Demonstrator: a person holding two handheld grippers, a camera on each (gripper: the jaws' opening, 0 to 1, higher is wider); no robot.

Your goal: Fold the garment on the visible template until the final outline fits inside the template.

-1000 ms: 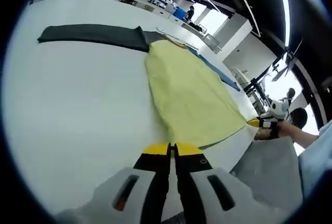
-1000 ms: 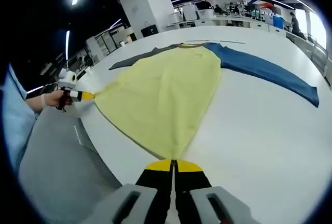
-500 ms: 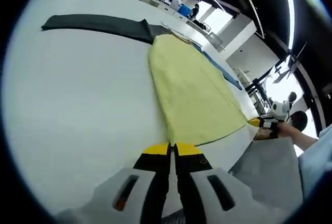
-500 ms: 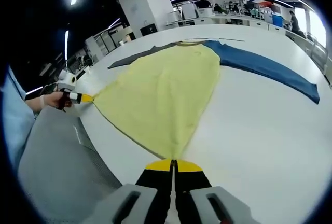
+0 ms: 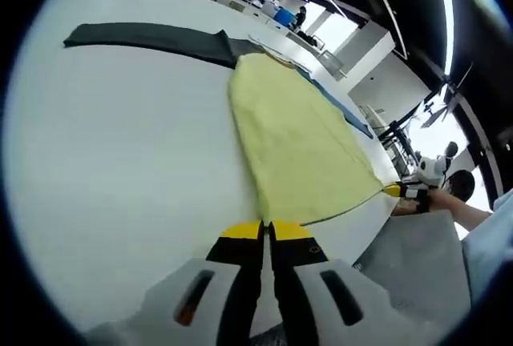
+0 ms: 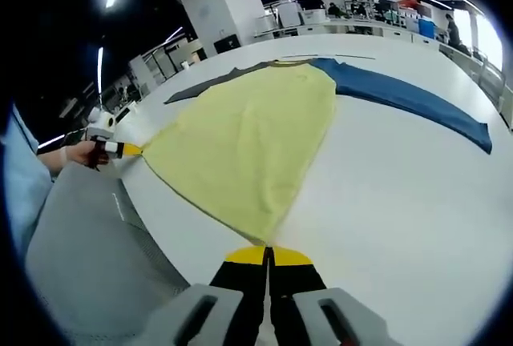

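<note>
Garment: one, yellow with one grey sleeve and one blue sleeve, spread mid-frame on the white tabletop. Left gripper and right gripper each pinch one hem corner, fingers narrow.

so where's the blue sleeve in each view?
Left gripper view: blue fabric sleeve is a thin strip along the far right edge of the yellow garment body.
Right gripper view: sleeve stretches upper right across the white table.
Shared landmark: the yellow body.
</note>
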